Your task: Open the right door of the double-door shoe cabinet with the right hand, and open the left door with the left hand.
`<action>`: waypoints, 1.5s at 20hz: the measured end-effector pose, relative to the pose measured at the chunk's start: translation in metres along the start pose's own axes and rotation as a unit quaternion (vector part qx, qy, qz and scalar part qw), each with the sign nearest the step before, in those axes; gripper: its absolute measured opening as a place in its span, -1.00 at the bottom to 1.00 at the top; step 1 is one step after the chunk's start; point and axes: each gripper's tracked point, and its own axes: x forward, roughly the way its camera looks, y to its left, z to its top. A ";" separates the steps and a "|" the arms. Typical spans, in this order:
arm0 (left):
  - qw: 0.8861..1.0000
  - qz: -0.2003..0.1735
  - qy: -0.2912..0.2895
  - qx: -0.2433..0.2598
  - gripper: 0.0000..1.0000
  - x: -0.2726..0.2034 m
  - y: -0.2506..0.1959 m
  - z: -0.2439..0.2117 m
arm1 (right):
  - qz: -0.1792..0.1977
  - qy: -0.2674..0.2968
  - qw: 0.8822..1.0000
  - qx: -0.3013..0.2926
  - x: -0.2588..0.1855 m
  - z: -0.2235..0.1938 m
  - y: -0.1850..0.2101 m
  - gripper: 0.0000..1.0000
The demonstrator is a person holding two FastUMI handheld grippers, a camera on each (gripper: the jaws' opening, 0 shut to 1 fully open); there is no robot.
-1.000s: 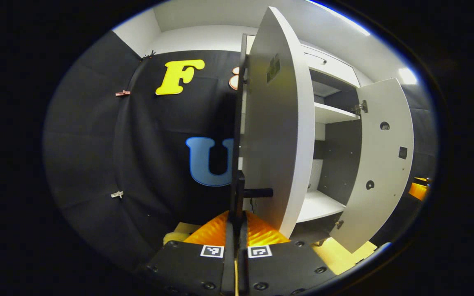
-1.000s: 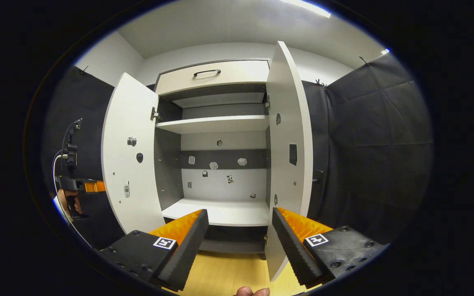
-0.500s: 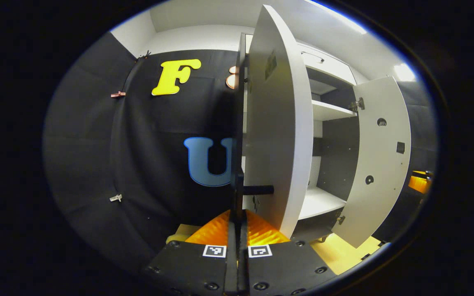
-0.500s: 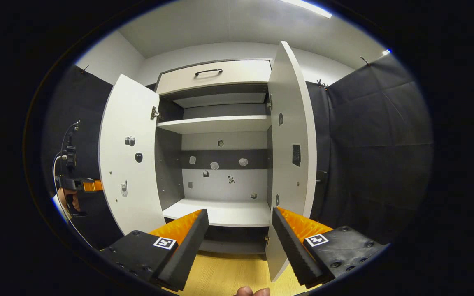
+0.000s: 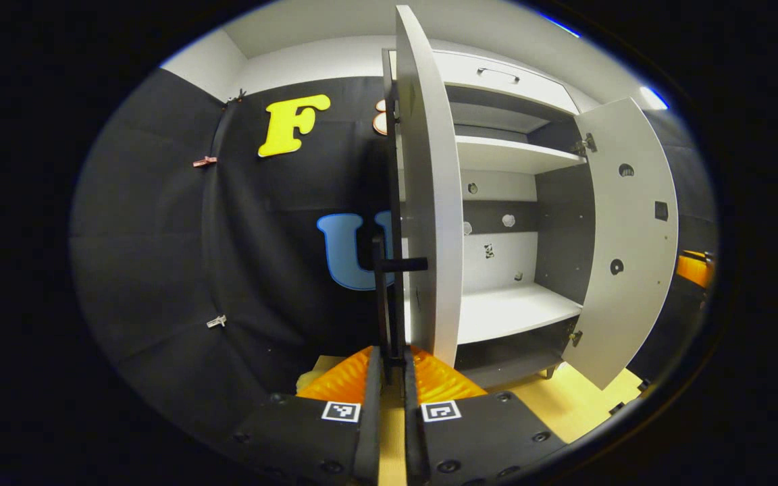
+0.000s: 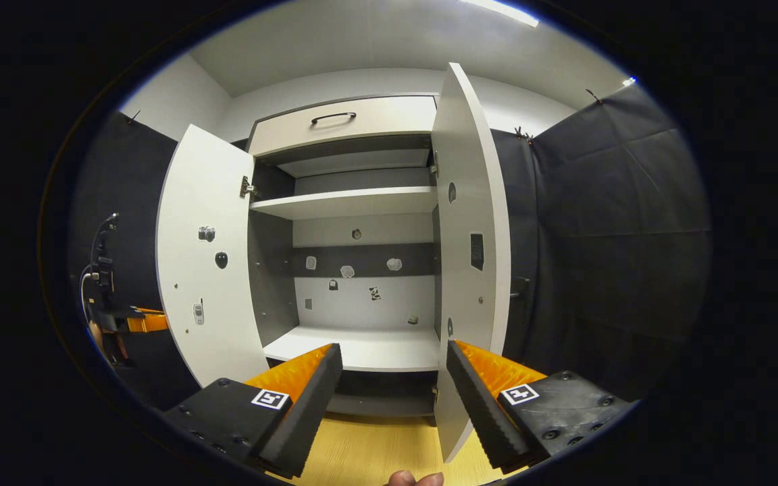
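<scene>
In the left gripper view, we've got the left gripper [image 5: 389,378] down at the bottom with its fingers nearly pressed together, just a thin slit between them, and the left door's dark bar handle [image 5: 383,270] runs up right in line with that slit. Whether the fingers actually pinch the handle, we can't tell from here. The left door [image 5: 429,202] stands edge-on straight ahead of the gripper, swung wide. To the right of it the shoe cabinet [image 5: 510,155] sits open, shelves showing, and the right door [image 5: 625,236] hangs open further right. An orange bit of the other gripper peeks in at the far right edge.

In the right gripper view, our right gripper [image 6: 392,398] is spread wide, fingers well apart with nothing between them. Straight ahead is the open shoe cabinet [image 6: 355,202], with a drawer [image 6: 342,125] on top. The right door [image 6: 473,256] is just ahead on the right, the left door [image 6: 203,256] ahead on the left, and the left gripper [image 6: 125,320] sits beyond that door at the far left.
</scene>
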 end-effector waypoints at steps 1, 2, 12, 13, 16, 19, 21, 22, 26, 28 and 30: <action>1.000 0.006 -0.008 -0.010 -0.55 -0.003 -0.001 0.003 | 0.000 0.000 1.000 -0.001 0.001 0.000 0.000 0.95; 1.000 0.011 -0.018 -0.017 -0.41 -0.004 -0.003 0.007 | 0.001 0.002 1.000 -0.002 0.002 -0.001 0.000 0.95; 0.998 -0.003 -0.067 -0.014 0.90 -0.017 -0.031 0.027 | -0.005 0.000 1.000 0.014 0.005 0.000 -0.010 0.96; 0.998 0.001 -0.067 -0.014 0.90 -0.018 -0.032 0.027 | -0.005 0.000 1.000 0.015 0.005 0.001 -0.010 0.96; 0.997 -0.001 -0.074 -0.012 0.90 -0.016 -0.041 0.028 | -0.013 0.001 1.000 0.011 0.004 0.000 -0.015 0.96; 0.997 -0.015 -0.073 -0.023 0.90 -0.016 -0.055 0.029 | -0.017 0.000 1.000 0.011 0.001 0.001 -0.018 0.96; 0.997 -0.018 -0.075 -0.023 0.90 -0.016 -0.060 0.029 | -0.019 -0.002 1.000 0.015 -0.001 0.003 -0.022 0.96; 0.997 -0.021 -0.075 -0.020 0.90 -0.014 -0.063 0.029 | -0.020 -0.004 1.000 0.017 -0.002 0.003 -0.024 0.96; 0.997 -0.029 -0.075 -0.015 0.91 -0.013 -0.071 0.030 | -0.022 -0.001 0.999 0.023 -0.002 0.002 -0.034 0.96; 0.996 -0.034 -0.076 -0.020 0.90 -0.013 -0.076 0.030 | -0.018 0.003 0.999 0.028 0.000 0.002 -0.036 0.96; 0.996 -0.034 -0.075 -0.023 0.90 -0.012 -0.079 0.030 | -0.014 0.003 1.000 0.026 0.003 0.002 -0.037 0.95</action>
